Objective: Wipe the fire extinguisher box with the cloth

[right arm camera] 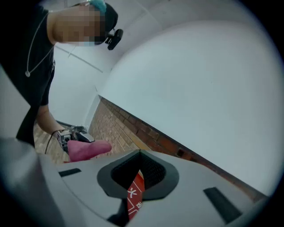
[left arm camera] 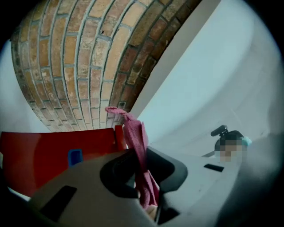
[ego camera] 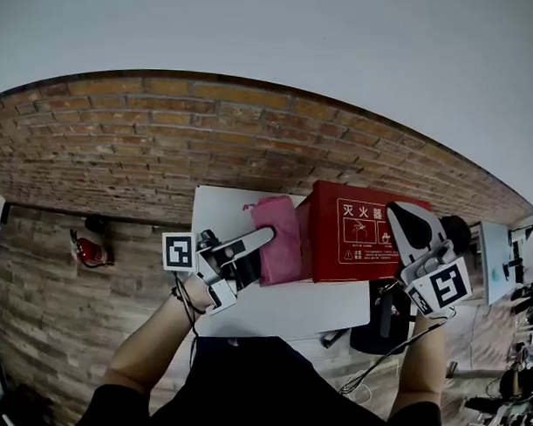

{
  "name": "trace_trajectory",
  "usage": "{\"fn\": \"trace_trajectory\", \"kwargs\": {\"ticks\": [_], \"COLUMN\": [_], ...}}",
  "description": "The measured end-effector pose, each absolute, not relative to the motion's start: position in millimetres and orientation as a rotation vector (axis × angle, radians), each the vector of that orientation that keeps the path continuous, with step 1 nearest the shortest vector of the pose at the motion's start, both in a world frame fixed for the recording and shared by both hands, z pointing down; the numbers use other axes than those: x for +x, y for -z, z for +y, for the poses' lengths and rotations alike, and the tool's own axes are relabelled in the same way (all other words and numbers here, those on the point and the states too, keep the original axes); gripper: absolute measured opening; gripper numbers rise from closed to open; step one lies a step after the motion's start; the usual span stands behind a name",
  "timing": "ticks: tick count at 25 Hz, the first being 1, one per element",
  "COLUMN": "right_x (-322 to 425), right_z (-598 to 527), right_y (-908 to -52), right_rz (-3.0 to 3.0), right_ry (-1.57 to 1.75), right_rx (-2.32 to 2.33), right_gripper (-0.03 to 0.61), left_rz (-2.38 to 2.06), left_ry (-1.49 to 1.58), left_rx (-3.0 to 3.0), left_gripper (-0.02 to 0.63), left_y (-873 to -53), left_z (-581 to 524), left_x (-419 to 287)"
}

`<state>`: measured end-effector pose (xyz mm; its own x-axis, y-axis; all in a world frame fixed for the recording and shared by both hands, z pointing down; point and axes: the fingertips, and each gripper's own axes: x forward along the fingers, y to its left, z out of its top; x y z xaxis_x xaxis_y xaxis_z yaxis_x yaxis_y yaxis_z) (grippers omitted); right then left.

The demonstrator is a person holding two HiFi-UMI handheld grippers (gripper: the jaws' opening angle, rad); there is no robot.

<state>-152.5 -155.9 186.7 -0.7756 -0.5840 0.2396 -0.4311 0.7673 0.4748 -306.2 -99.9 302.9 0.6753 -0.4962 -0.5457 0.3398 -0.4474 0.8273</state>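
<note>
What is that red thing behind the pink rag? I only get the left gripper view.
Observer: It's a red box. The head view shows white Chinese print on its face, which your view misses.
Operator: Where is the other claw?
Observer: The right gripper is over the box's right end. Its own view shows a strip of the box in the narrow gap between its jaws, but I can't tell whether they pinch it.
Operator: Is anything else red around?
Observer: Yes. What looks like a small fire extinguisher stands low by the brick wall, left of the table.
</note>
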Motion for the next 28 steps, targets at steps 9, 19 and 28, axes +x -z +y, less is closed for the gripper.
{"fn": "trace_trajectory", "kwargs": {"ticks": [9,19,28], "right_x": [-173,-182,-196], "right_z": [-201,-216,-216], "right_y": [-239,-270,-276], "right_rz": [-2.21,-2.006,-1.951], "right_ry": [0.87,0.98,1.043], "right_rx": [0.644,0.559,0.516], "right_gripper": [0.02,0.02,0.02], "left_rz": [-0.132,-0.029,-0.012], "left_ry": [0.909,0.875,0.851], "left_rx": [1.686,1.642,1.606], "left_gripper": [0.069,0.067,0.067], "left_y": [-330,-328,-341], "left_z": [-149,-173,-181], "left_x": [-296,-274,-259]}}
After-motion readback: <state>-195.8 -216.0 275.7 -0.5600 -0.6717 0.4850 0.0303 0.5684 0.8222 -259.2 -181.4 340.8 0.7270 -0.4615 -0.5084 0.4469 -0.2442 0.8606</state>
